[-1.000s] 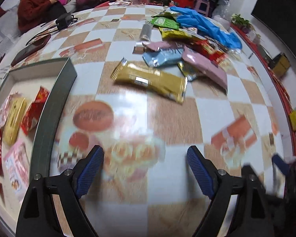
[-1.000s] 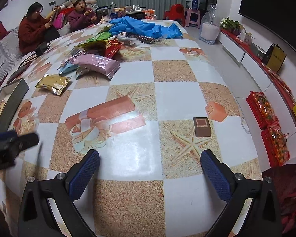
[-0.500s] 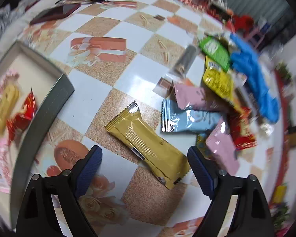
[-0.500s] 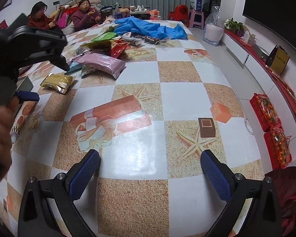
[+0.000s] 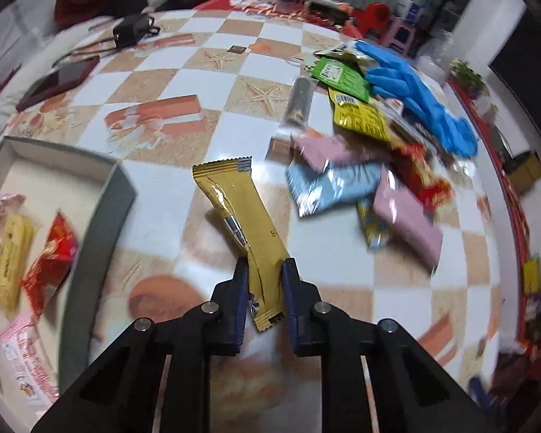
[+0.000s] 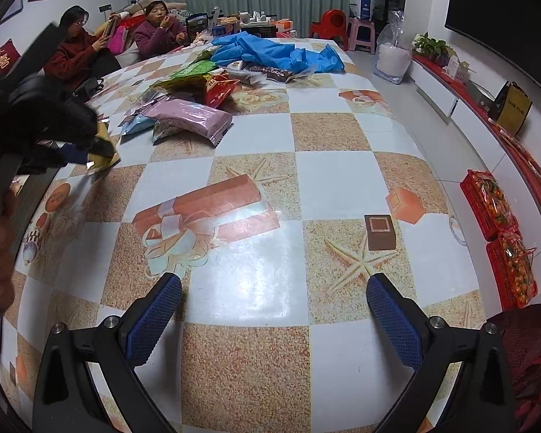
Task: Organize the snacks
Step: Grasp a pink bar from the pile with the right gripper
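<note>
Over table (image 5: pixel 155 216), gold packet (image 5: pixel 241 213) in left hand-held gripper (image 5: pixel 265 270)

Glossy foil gold wrapper (image 5: pixel 241 216); glossy tablecloth (image 6: pixel 256 281), probably plastic

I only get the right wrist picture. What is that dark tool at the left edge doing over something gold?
Observer: That is the left gripper. Its fingers have just been closing and now pinch a long gold foil snack packet near one end.
Visitor: Where might the packet go?
Observer: Probably into the open grey-walled box just left of it, which already holds a yellow packet and a red packet.
Visitor: Is anything hidden behind the pile?
Observer: Yes, a slim dark stick packet lies on the pile's far side.
</note>
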`<state>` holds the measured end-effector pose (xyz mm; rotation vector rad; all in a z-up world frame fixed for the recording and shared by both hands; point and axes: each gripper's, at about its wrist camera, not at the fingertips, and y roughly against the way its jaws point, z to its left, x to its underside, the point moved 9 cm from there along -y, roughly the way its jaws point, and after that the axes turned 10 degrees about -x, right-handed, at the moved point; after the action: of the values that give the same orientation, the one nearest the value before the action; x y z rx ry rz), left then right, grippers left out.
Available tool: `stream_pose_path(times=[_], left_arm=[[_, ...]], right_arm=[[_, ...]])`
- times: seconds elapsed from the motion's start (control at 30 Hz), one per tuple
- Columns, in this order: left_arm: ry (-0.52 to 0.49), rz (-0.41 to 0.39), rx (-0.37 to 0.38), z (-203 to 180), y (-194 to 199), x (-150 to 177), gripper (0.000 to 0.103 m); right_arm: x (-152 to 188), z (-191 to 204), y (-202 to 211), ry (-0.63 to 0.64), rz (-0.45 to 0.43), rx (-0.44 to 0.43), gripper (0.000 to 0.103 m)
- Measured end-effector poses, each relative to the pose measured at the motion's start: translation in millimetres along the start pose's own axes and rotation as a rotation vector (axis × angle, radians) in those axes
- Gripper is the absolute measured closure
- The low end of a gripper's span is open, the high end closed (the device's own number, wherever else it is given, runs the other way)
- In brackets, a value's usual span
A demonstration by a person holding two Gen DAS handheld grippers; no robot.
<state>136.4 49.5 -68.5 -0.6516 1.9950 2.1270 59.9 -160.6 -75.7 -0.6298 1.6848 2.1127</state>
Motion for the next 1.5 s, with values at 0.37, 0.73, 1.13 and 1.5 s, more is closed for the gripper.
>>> stream_pose_path(times=[0.37, 0.73, 1.13, 1.5], left_arm=[[-0.316, -0.232, 0.109, 8, 47, 90, 0.083], [-0.278, -0.238, 0.147, 13, 48, 90, 0.082], [-0.257, -0.232, 0.164, 17, 50, 90, 0.036], [-0.205, -0.212, 0.202, 23, 51, 88, 0.03]], right_arm=[[-14, 38, -17, 0.197, 0.043, -0.153, 0.0], [-103, 88, -57, 0.53, -0.01, -0.255, 0.0], [-70, 96, -48, 0.415, 0.023, -0.343, 0.073], [-50, 102, -18, 0.327, -0.052, -0.304, 0.005]])
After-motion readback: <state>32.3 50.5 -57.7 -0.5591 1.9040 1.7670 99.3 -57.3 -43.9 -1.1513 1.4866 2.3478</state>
